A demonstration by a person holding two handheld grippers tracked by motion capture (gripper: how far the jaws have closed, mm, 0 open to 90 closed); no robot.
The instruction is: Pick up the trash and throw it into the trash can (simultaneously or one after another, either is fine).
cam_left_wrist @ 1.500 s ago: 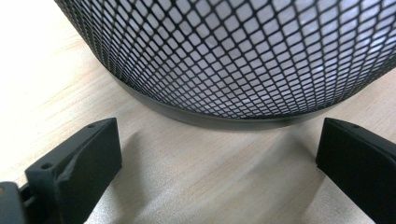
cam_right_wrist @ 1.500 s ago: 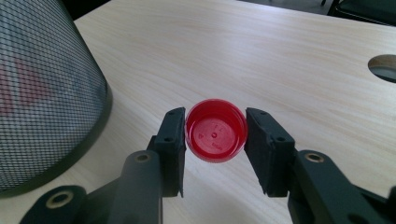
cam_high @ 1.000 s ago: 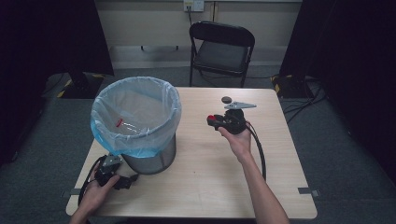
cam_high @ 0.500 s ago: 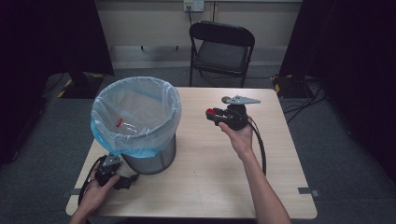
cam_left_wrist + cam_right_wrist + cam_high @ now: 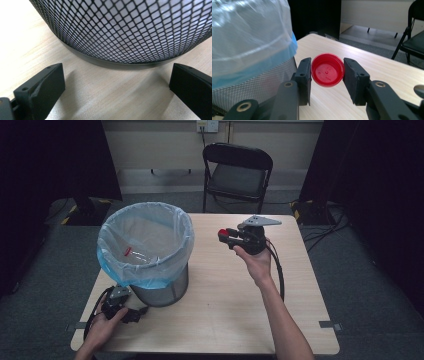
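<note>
Dark curtains hem in a pale wooden table (image 5: 220, 320), with a black folding chair (image 5: 237, 172) behind its far edge. On the table's left half stands a black wire-mesh wastebasket (image 5: 150, 287) lined with a translucent blue-tinted bag (image 5: 145, 237); some clear litter with a red spot lies inside. The right gripper (image 5: 327, 75) is held above the table's middle right, jaws pointing toward the basket and clamped on a red plastic bottle cap (image 5: 327, 69). The cap is round, glossy, with its hollow underside facing the camera and small raised marks on the inner disc. The left gripper (image 5: 117, 85) rests low on the table at the basket's near left foot, jaws spread wide and grasping nothing, the mesh wall just ahead.
</note>
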